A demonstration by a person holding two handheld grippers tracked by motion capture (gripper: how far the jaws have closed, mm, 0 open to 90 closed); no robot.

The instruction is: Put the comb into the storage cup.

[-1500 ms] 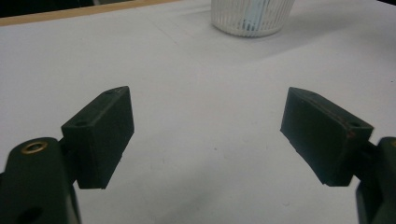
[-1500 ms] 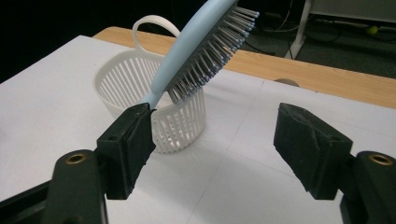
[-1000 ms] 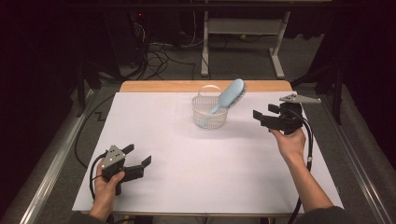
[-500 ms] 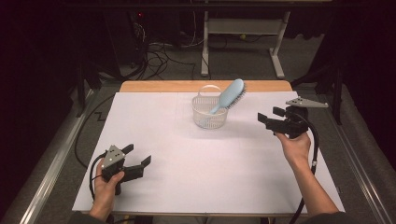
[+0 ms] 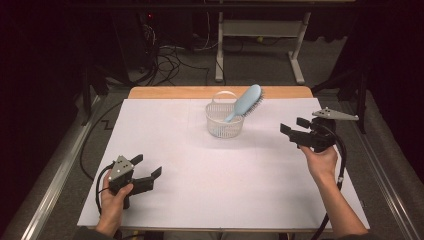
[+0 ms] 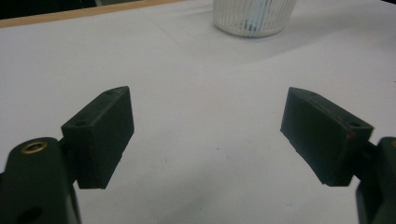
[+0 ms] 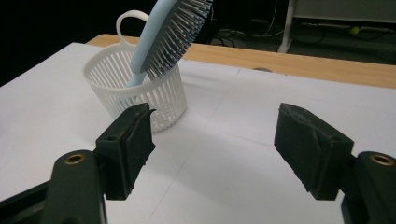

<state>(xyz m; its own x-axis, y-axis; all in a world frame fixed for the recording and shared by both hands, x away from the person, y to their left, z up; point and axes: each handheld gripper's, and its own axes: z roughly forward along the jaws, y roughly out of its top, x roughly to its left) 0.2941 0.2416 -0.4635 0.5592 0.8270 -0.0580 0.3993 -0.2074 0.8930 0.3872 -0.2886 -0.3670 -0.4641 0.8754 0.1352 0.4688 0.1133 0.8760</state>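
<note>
The light-blue plastic hairbrush (image 5: 246, 102) stands handle-down in the small white slatted plastic basket (image 5: 224, 121) at the white table's (image 5: 200, 165) far middle, its bristled head leaning out over the rim. At near left, the left gripper (image 5: 149, 166) is wide open and empty. At right, the right gripper (image 5: 294, 128) is also spread wide, holding nothing, near the basket.

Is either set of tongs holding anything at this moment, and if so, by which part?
Nothing is held. The left tongs and right tongs are both open and empty; the hairbrush stands in the basket, untouched.
</note>
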